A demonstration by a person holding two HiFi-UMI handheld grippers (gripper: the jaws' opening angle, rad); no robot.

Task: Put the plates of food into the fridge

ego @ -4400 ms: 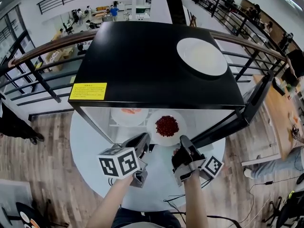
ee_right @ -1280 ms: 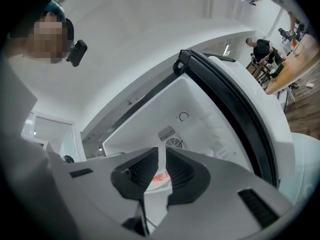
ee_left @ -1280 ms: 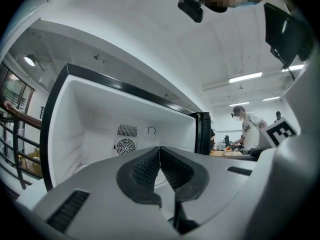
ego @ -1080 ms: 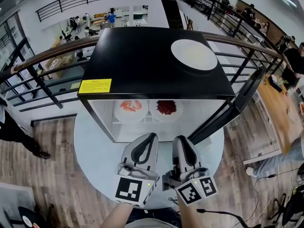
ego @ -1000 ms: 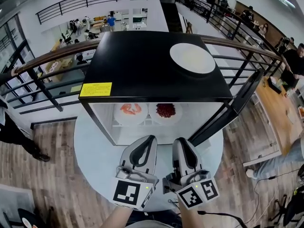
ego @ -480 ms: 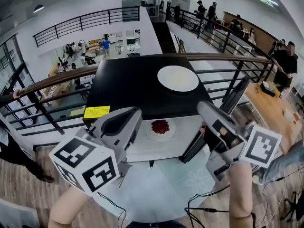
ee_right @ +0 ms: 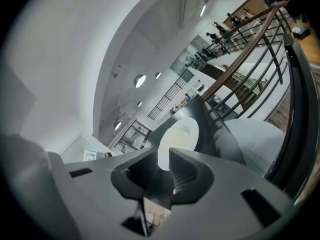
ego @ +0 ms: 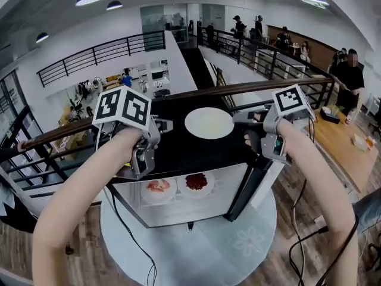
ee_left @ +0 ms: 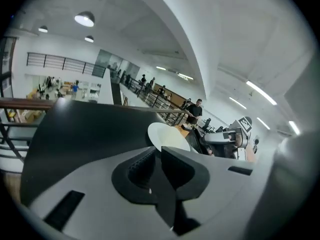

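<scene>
Both grippers hang about equally near the round plate [ego: 209, 123] on the fridge [ego: 172, 151] top: left gripper [ego: 159, 125] off its left rim, jaws just eased open yet all but together on nothing, right gripper [ego: 243, 118] off its right rim, slightly spread, empty; the door [ego: 247, 186] below stands open.

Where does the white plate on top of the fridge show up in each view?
Head view: plate at upper centre, on the black fridge top.
Left gripper view: plate near centre, at the right end of the fridge top.
Right gripper view: plate near centre, tilted, on the fridge top.
Shared landmark: the black fridge top under the plate.
</scene>
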